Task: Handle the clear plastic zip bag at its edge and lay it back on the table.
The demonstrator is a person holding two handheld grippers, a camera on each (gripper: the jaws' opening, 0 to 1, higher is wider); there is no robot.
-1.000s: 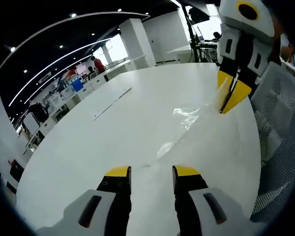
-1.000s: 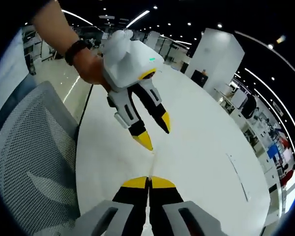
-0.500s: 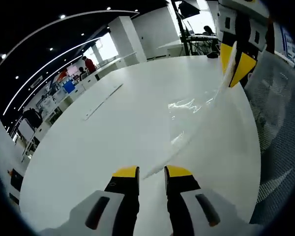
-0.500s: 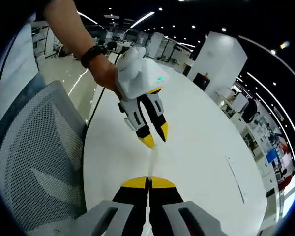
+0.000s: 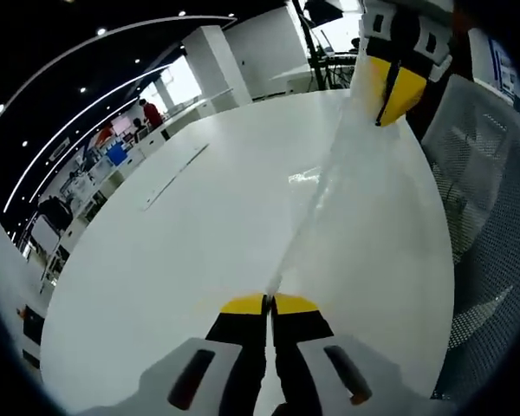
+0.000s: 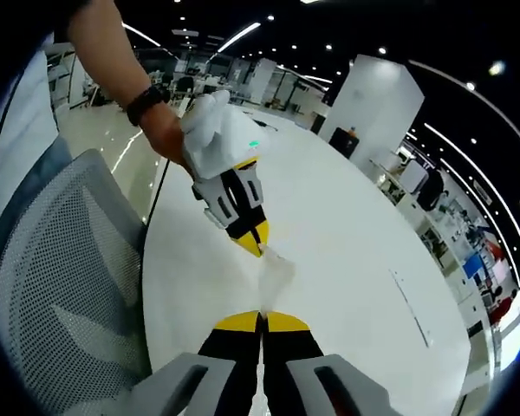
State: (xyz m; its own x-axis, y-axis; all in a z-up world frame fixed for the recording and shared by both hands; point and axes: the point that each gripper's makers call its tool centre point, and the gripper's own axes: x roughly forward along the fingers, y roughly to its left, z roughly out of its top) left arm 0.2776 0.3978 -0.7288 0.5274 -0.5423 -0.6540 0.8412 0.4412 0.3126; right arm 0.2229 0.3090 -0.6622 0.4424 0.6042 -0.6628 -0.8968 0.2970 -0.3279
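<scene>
The clear plastic zip bag [image 5: 329, 191] hangs stretched as a narrow, glinting sheet above the white table [image 5: 182, 251]. My left gripper [image 5: 268, 302] is shut on its near edge. At its far edge the right gripper [image 5: 390, 95] pinches it, yellow tips together. In the right gripper view the bag [image 6: 273, 273] runs from my shut right gripper [image 6: 262, 320] up to the left gripper [image 6: 253, 243], which a hand holds with its tips closed on the plastic.
A grey mesh chair [image 5: 485, 217] stands close against the table's edge, and it also shows in the right gripper view [image 6: 61, 277]. A thin pale strip [image 5: 175, 176] lies on the table's far part. Behind it are office desks and a white pillar.
My left gripper's jaws closed from open onto the bag's near edge. The bag went from slack on the table to pulled taut between both grippers. The right gripper stayed shut.
</scene>
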